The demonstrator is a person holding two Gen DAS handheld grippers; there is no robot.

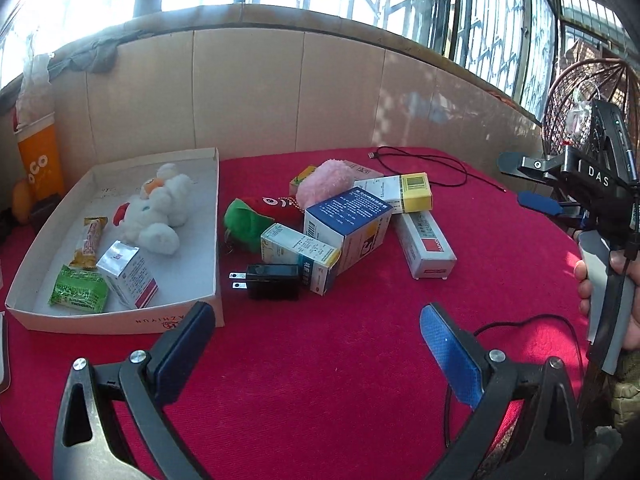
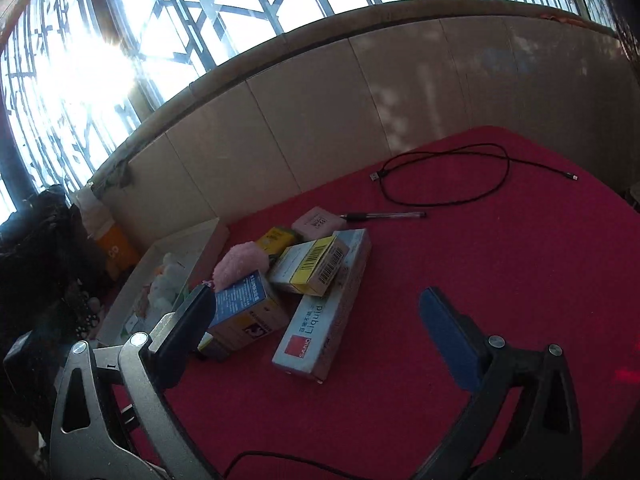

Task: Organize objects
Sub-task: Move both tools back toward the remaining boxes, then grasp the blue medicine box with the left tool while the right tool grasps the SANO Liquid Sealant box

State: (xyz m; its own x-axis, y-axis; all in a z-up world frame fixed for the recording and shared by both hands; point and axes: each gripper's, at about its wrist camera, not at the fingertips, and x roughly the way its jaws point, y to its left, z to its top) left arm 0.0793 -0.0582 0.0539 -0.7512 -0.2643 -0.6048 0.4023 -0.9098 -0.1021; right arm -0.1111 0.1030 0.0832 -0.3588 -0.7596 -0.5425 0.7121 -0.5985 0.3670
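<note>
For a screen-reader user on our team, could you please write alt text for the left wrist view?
An open left claw hovers over a red tablecloth facing a black plug adapter and a pile of small boxes and plush toys. A white tray at left holds a white plush toy, snacks and a box; the right claw enters at right.

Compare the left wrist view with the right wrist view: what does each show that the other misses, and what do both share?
Only the left wrist view shows the black plug adapter, the green and red plush, and the white tray's snack packets, small box and whole white plush; the right gripper also appears, jaws open. Only the right wrist view shows the pen behind the pile. Both show the red tablecloth, blue-topped box, SANO Liquid box, yellow barcode box, pink plush and black USB cable.
</note>
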